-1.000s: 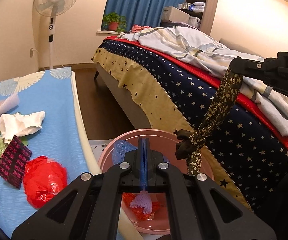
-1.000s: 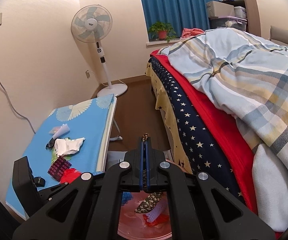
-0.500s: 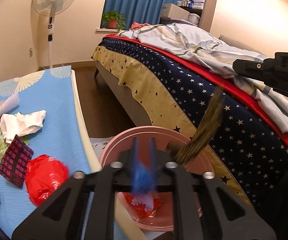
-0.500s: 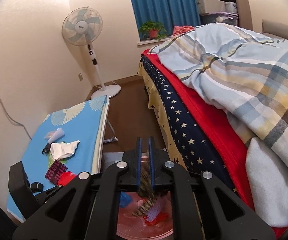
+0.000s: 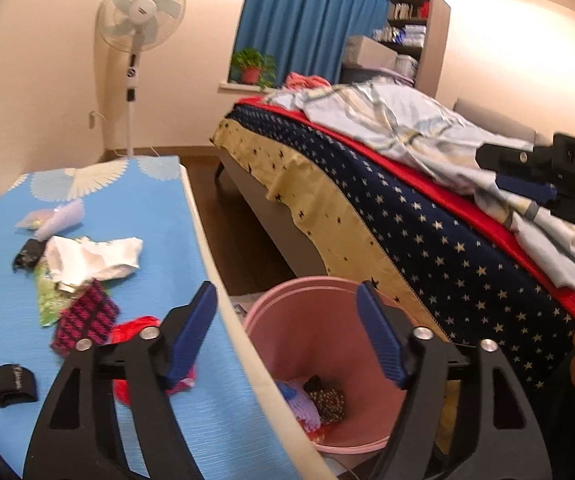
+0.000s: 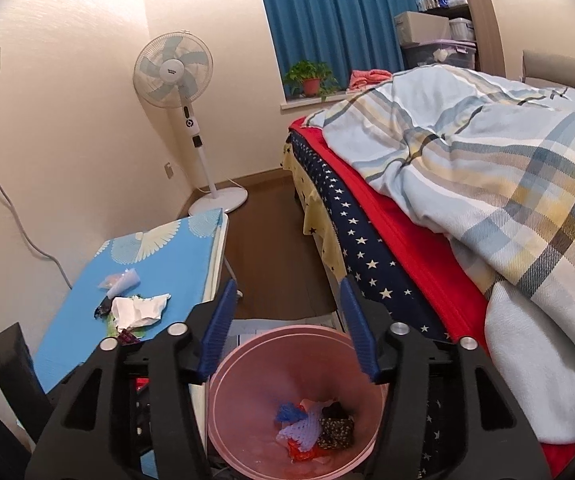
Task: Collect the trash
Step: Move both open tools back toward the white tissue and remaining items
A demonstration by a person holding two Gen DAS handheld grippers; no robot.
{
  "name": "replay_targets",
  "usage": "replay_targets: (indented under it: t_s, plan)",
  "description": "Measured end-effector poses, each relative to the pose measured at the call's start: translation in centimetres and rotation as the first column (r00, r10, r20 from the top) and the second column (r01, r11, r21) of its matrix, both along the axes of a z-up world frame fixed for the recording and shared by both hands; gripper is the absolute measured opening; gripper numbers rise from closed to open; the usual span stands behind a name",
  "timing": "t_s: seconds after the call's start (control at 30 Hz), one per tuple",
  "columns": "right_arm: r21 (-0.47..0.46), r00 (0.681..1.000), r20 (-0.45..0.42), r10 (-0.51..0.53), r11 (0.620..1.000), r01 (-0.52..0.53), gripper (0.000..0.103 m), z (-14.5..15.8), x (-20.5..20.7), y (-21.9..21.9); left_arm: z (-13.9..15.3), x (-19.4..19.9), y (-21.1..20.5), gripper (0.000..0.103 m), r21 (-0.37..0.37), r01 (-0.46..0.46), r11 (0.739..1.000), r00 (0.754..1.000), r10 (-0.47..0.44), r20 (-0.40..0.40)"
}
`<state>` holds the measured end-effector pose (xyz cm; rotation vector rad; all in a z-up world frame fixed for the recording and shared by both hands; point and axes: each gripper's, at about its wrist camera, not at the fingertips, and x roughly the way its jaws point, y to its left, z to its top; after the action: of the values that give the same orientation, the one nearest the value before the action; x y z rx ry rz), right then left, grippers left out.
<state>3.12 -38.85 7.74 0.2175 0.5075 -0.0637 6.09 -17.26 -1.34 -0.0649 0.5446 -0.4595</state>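
The pink bin (image 6: 223, 404) holds blue, purple, red and dark speckled scraps (image 6: 313, 426). Both the left tool (image 5: 287, 336) and the right tool (image 6: 285, 328) have just been opening, empty. More trash (image 5: 91, 260) lies on the blue tabletop (image 5: 159, 208).

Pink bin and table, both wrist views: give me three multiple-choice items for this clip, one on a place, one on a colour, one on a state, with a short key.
1. Where does the pink bin stand?
A. On the bed
B. On the floor between table and bed
C. On the blue table

2. What colour is the crumpled paper on the table?
A. White
B. Yellow
C. Black

3. How do the jaws of the right gripper stand?
A. Shut on a wrapper
B. Shut on nothing
C. Open, with nothing between them

Key: B, the bin sits low beside the table edge and the bed; A, the paper is plainly white; C, the jaws stand apart above the bin, having just been opening.
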Motion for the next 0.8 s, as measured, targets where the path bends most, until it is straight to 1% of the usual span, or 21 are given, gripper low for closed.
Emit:
replay_targets:
  t_s: [0.07,0.13,0.23,0.3,0.37,0.47,0.63,0.8]
  plan:
    - [-0.009,1.000,0.008,0.003,1.000,-0.003,0.066,0.1,-0.2,0.3,0.3,-0.3,0.7,0.076,0.001,-0.022,1.000,1.000,0.022,0.015]
    - [-0.016,1.000,0.016,0.004,1.000,-0.004,0.071,0.2,-0.4,0.6,0.6,-0.5,1.2,0.079,-0.001,-0.037,0.999,0.999,0.037,0.023]
    - [-0.027,0.999,0.029,0.012,1.000,-0.011,0.073,0.4,-0.6,1.1,0.8,-0.8,2.2,0.083,0.007,-0.063,0.998,0.997,0.063,0.040]
    - [-0.033,0.999,0.036,0.018,0.999,-0.017,0.075,0.4,-0.7,1.4,1.0,-1.2,2.8,0.083,0.019,-0.092,0.996,0.994,0.091,0.059]
    - [-0.037,0.999,0.041,0.028,0.999,-0.027,0.077,0.5,-0.8,1.8,1.0,-1.4,3.5,0.083,0.012,-0.099,0.995,0.993,0.099,0.060]
    - [-0.042,0.997,0.056,0.044,0.998,-0.042,0.081,0.6,-0.9,2.4,1.1,-1.6,4.8,0.083,0.022,-0.147,0.989,0.987,0.146,0.067]
    - [-0.084,0.994,0.090,0.056,0.995,-0.049,0.082,0.7,-0.9,4.1,1.3,-1.9,7.4,0.083,0.007,-0.235,0.972,0.970,0.234,0.069]
    - [-0.090,0.992,0.098,0.081,0.993,-0.072,0.082,0.6,-0.4,5.6,1.6,-1.9,9.3,0.083,0.008,-0.271,0.963,0.960,0.269,0.072]
